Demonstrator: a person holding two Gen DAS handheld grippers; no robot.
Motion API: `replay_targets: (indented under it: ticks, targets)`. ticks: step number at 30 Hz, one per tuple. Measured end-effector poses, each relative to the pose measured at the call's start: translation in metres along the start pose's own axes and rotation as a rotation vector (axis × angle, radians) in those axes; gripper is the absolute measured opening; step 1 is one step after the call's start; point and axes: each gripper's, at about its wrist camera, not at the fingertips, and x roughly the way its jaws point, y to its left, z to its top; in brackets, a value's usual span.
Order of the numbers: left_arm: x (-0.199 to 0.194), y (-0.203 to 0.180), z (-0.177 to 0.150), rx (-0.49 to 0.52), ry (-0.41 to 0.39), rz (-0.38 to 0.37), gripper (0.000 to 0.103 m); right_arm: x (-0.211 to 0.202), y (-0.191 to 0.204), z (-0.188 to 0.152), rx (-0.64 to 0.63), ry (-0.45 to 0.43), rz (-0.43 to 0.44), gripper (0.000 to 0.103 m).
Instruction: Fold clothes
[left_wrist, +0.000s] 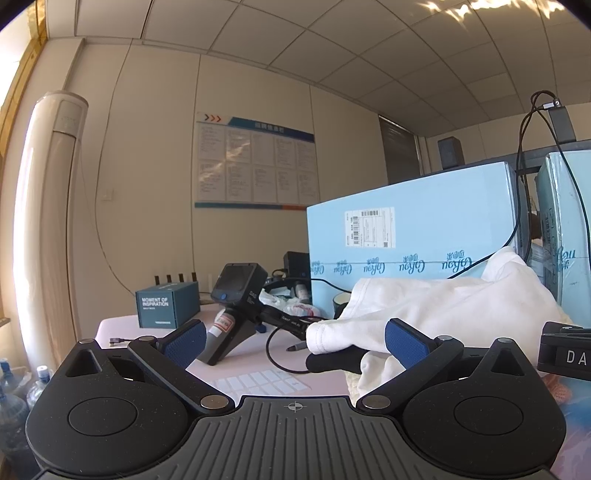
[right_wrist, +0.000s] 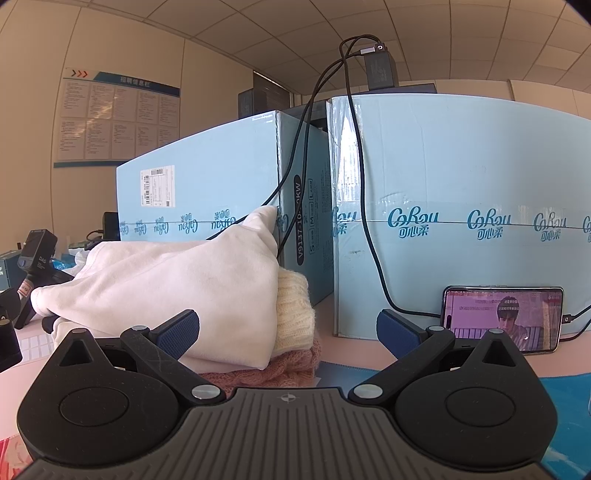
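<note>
Left gripper (left_wrist: 295, 341): jaws spread wide, nothing between them; its blue pads (left_wrist: 186, 341) hang above the surface, pointing toward the left end of the clothes pile.

Right gripper (right_wrist: 288, 332): jaws wide apart and empty; the left pad sits just in front of the white cloth, the right pad in front of the phone.

White garment (right_wrist: 177, 280): loosely heaped on top of the pile, wrinkled, one corner rising to a peak against the blue boxes; in the left wrist view (left_wrist: 443, 306) its lower left edge droops over a black handle (left_wrist: 332, 360).

Cream knit (right_wrist: 293, 314): under the white garment, its ribbed edge sticking out on the right.

Pink knit (right_wrist: 280, 371): bottom of the pile, just ahead of the right gripper's body.

Surface (left_wrist: 240, 356): pale pink; carries the pile, a sheet of white labels (left_wrist: 262, 382) and a third handheld gripper device (left_wrist: 236, 295) lying to the left of the clothes.

Blue boxes (right_wrist: 461, 192): two tall light-blue cartons standing right behind the pile, black cables (right_wrist: 354, 147) hanging down their fronts.

Phone (right_wrist: 502, 317): propped sideways against the right carton, screen lit, a cable plugged in.

Teal box (left_wrist: 166, 304): small, far left on the surface, well apart from the clothes.
</note>
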Motion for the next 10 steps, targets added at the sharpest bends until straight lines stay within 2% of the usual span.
replay_targets:
  ticks: [10]
  targets:
    - [0.0008, 0.0002, -0.0001, -0.001, 0.001, -0.001, 0.103, 0.0007, -0.0007, -0.0001, 0.003, 0.002, 0.001, 0.103]
